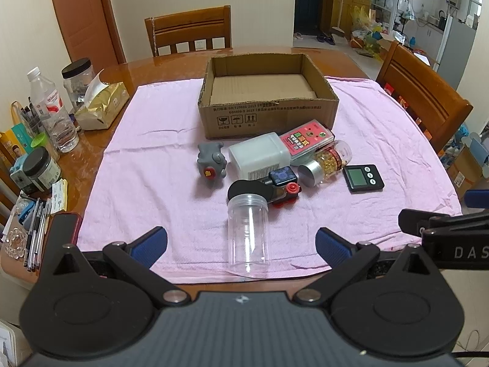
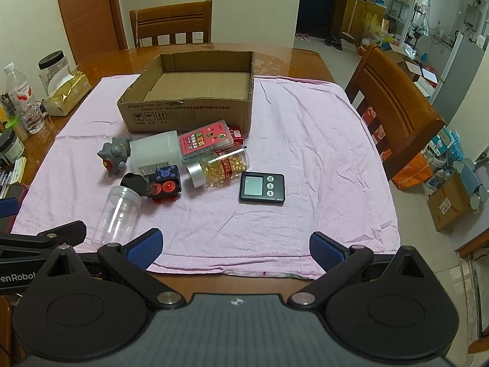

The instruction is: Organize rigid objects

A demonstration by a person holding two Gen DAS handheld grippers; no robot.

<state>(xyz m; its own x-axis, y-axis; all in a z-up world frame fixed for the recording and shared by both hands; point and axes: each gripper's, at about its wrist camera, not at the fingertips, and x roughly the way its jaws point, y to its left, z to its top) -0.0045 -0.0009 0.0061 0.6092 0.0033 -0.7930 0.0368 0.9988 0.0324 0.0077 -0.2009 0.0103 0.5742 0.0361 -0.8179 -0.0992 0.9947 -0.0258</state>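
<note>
An open cardboard box (image 1: 269,116) (image 2: 189,113) stands empty at the back of the pink towel (image 1: 146,165) (image 2: 305,153). In front of it lie a clear jar (image 1: 248,232) (image 2: 117,214), a black lid (image 1: 249,190), a toy train (image 1: 282,186) (image 2: 165,183), a grey toy (image 1: 211,163) (image 2: 114,154), a white bottle (image 1: 259,156) (image 2: 154,151), a pink case (image 1: 307,139) (image 2: 204,140), a pill bottle (image 1: 325,162) (image 2: 220,165) and a black timer (image 1: 363,177) (image 2: 262,187). My left gripper (image 1: 241,246) is open over the near towel edge, the jar between its fingers. My right gripper (image 2: 236,249) is open and empty.
Bottles, jars, a tissue pack (image 1: 102,104) and pens crowd the table's left side. Wooden chairs stand behind (image 1: 188,30) and to the right (image 2: 394,107). A dark phone (image 1: 65,226) lies near the left front corner.
</note>
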